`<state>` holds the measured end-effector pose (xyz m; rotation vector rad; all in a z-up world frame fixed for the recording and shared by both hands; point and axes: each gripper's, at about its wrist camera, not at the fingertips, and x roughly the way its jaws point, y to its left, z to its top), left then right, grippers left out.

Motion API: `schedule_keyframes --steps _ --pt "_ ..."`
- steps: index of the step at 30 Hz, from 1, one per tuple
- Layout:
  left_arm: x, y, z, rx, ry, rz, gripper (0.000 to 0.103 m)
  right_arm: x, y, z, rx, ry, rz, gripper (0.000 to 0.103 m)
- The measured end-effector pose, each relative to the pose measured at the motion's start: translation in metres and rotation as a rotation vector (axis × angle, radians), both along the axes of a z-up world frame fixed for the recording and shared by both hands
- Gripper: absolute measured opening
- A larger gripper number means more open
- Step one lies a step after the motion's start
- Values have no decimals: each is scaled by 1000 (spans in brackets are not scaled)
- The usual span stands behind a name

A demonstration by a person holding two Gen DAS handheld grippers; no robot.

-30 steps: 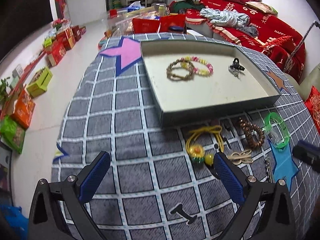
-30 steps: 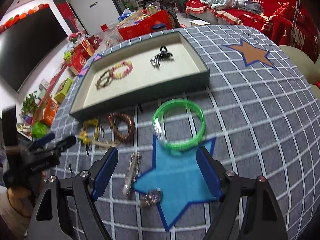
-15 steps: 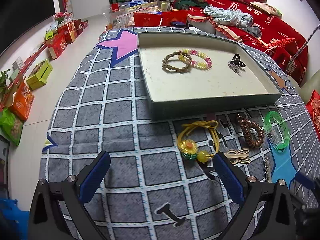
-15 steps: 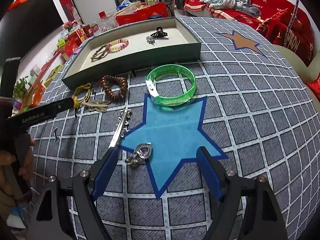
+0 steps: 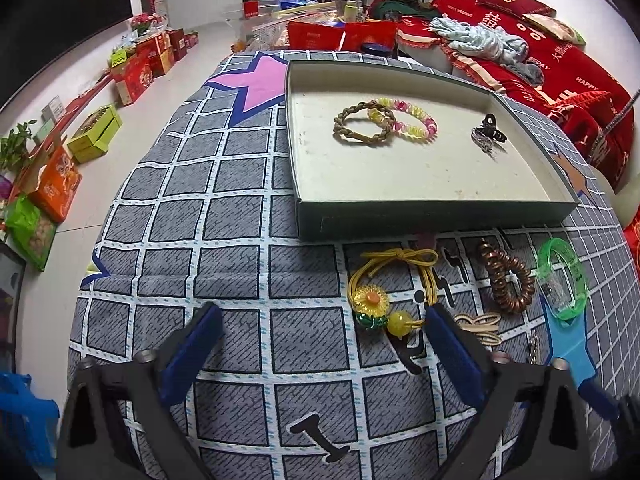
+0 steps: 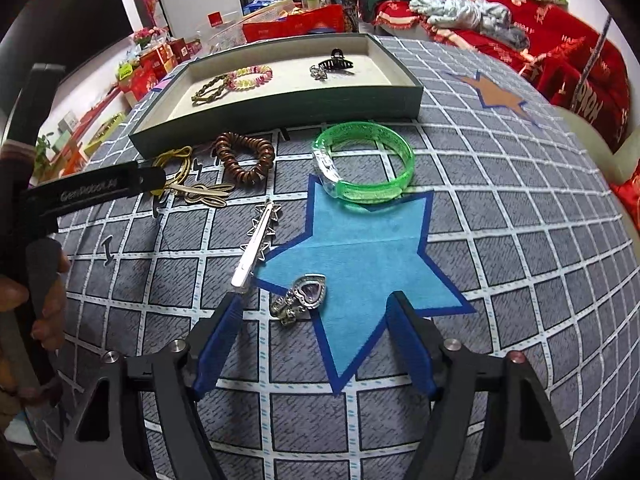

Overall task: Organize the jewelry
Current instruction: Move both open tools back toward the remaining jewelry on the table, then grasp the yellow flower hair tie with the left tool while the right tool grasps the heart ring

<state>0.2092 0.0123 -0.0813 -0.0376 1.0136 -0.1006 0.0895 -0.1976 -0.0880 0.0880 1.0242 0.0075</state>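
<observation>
A shallow green tray (image 5: 420, 222) (image 6: 280, 106) holds a braided brown band (image 5: 362, 128), a pink-yellow bead bracelet (image 5: 408, 118) and a black claw clip (image 5: 490, 128). In front of it on the cloth lie a yellow flower hair tie (image 5: 372, 302), a brown coil tie (image 5: 506, 280) (image 6: 244, 158), a green bangle (image 5: 562, 284) (image 6: 364, 162), a beige bow clip (image 6: 208, 194), a silver star hair clip (image 6: 256, 240) and a heart pendant (image 6: 304, 296). My left gripper (image 5: 320, 354) is open, just left of the flower tie. My right gripper (image 6: 312, 344) is open, just behind the pendant.
The round table wears a grey checked cloth with a blue star (image 6: 360, 260), a pink star (image 5: 256, 80) and an orange star (image 6: 500, 96). Boxes (image 5: 132, 72) line the floor to the left. A red sofa (image 5: 540, 60) stands behind on the right.
The right gripper has drawn back from the green bangle and now sits low by the heart pendant. The left gripper has shifted slightly closer to the yellow flower tie.
</observation>
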Motion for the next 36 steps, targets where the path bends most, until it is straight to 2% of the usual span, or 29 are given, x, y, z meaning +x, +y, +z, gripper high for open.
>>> schedule_keyframes --steps 3,5,8,13,15,17,19,21,23,24,27,28,29,36 --pt "2 -1 -2 -8 12 27 103 1 4 0 -28 -7 -5 68" --pt "1 -4 -1 9 1 38 98 1 5 0 -47 -12 -12 58" --pt "-1 -10 0 26 -8 29 89 2 6 1 -59 -16 -12 50" --pt "-6 -17 1 35 -22 -7 73 1 7 1 -64 -20 -5 45" --pt "-7 -18 2 30 -23 -21 67 1 8 1 -65 -23 -2 41" --pt "-8 -20 2 27 -25 -36 61 1 9 1 -64 -25 1 32" --pt "-10 -20 3 21 -28 -44 55 1 9 1 -63 -25 2 31" --pt "-11 -20 3 12 -34 -53 54 1 9 2 -57 -27 0 31" --pt "-13 -19 4 2 -39 -61 44 1 8 2 -50 -26 -2 31" --pt "-13 -18 4 -5 -39 -67 34 0 8 2 -44 -24 -3 31" --pt "-15 -17 5 -21 -40 -89 31 -1 4 3 -18 -22 -6 29" --pt "-16 -17 5 -26 -44 -95 31 -1 2 3 -9 -22 -8 21" --pt "-18 -16 6 -34 -47 -101 31 -1 0 3 0 -18 -10 19" --pt "-25 -10 12 -77 -63 -130 31 -5 -11 3 58 -18 -29 19"
